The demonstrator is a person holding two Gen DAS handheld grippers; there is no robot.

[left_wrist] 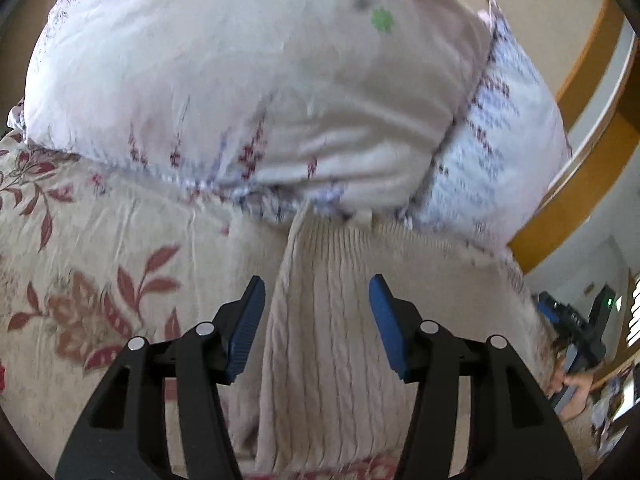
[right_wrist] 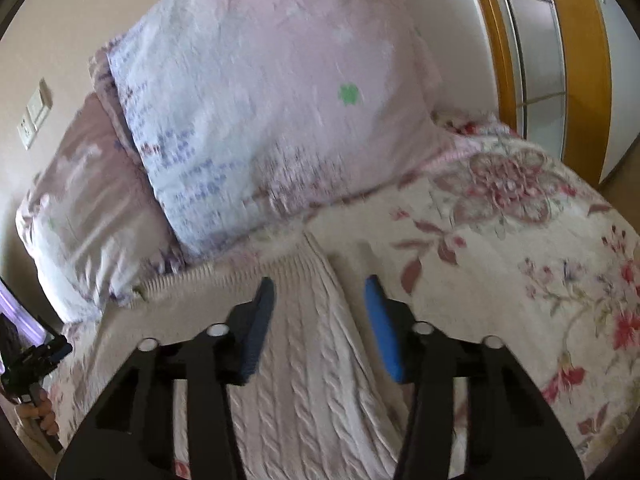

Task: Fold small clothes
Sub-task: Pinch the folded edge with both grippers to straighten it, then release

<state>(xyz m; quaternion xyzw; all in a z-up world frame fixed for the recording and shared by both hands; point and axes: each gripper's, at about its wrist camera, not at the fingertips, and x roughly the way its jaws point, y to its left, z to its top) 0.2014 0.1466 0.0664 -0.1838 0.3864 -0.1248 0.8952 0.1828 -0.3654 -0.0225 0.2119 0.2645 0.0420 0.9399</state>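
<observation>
A cream cable-knit garment (left_wrist: 320, 320) lies flat on the floral bedspread (left_wrist: 100, 260), its ribbed edge toward the pillows. My left gripper (left_wrist: 317, 292) is open and empty, its blue pads on either side of the garment's left edge, just above it. In the right wrist view the same garment (right_wrist: 304, 360) lies under my right gripper (right_wrist: 320, 292), which is open and empty above the garment's right edge. The other gripper (right_wrist: 36, 360) shows at the far left, held in a hand.
Two pale floral pillows (left_wrist: 260, 100) rest at the head of the bed, right behind the garment; they also show in the right wrist view (right_wrist: 260, 112). A wooden-framed wardrobe (right_wrist: 560, 60) stands beside the bed. Wall sockets (right_wrist: 36, 112) sit on the left wall.
</observation>
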